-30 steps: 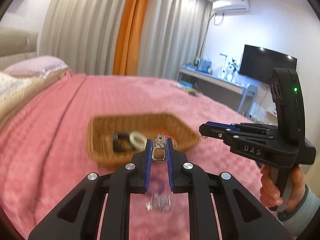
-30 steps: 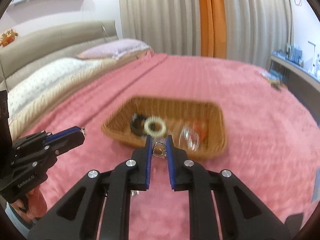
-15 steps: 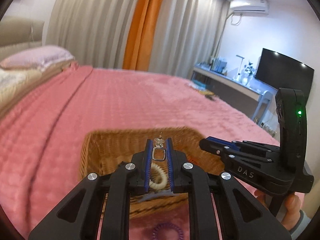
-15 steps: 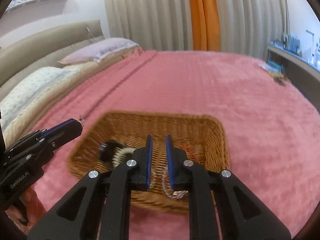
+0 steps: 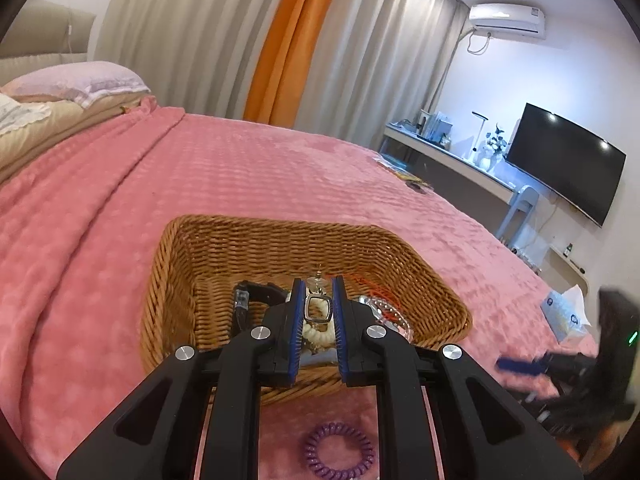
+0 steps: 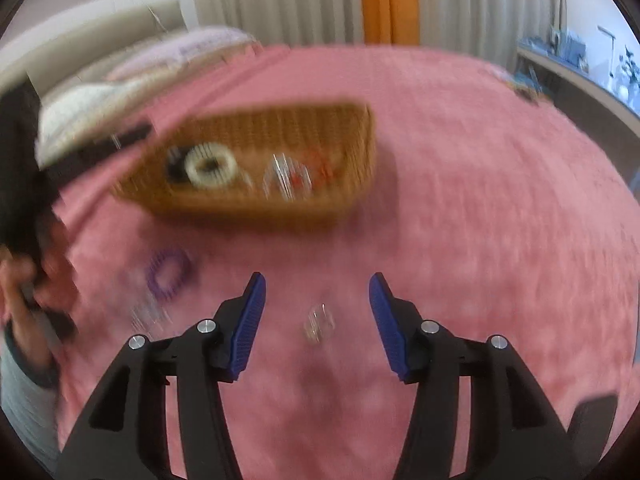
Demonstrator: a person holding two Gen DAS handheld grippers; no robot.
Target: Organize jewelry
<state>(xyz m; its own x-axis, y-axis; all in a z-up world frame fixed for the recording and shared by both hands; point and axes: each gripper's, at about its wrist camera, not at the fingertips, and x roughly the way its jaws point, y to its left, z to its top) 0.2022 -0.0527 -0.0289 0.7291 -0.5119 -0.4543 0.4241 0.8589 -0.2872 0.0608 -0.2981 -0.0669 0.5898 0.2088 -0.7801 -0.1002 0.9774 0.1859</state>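
A wicker basket (image 5: 224,248) stands on the pink bedspread; it also shows blurred in the right wrist view (image 6: 352,128). It holds a cream bracelet (image 6: 210,165), a black band (image 5: 244,300), a clear bracelet (image 6: 286,178) and a red string piece (image 5: 374,290). My left gripper (image 5: 317,296) is shut on a silver earring (image 5: 318,306) and holds it over the basket. My right gripper (image 6: 316,296) is open and empty above a small clear ring (image 6: 319,322) on the bedspread.
A purple coil hair tie (image 5: 339,455) lies in front of the basket, also in the right wrist view (image 6: 170,274), with a clear item (image 6: 146,312) next to it. Pillows (image 5: 76,80) lie at the far left. A desk and TV (image 5: 566,160) stand at right.
My left gripper moved forward over the basket with the earring. My right gripper let go of its gold ring, pulled back from the basket and opened wide over the bedspread.
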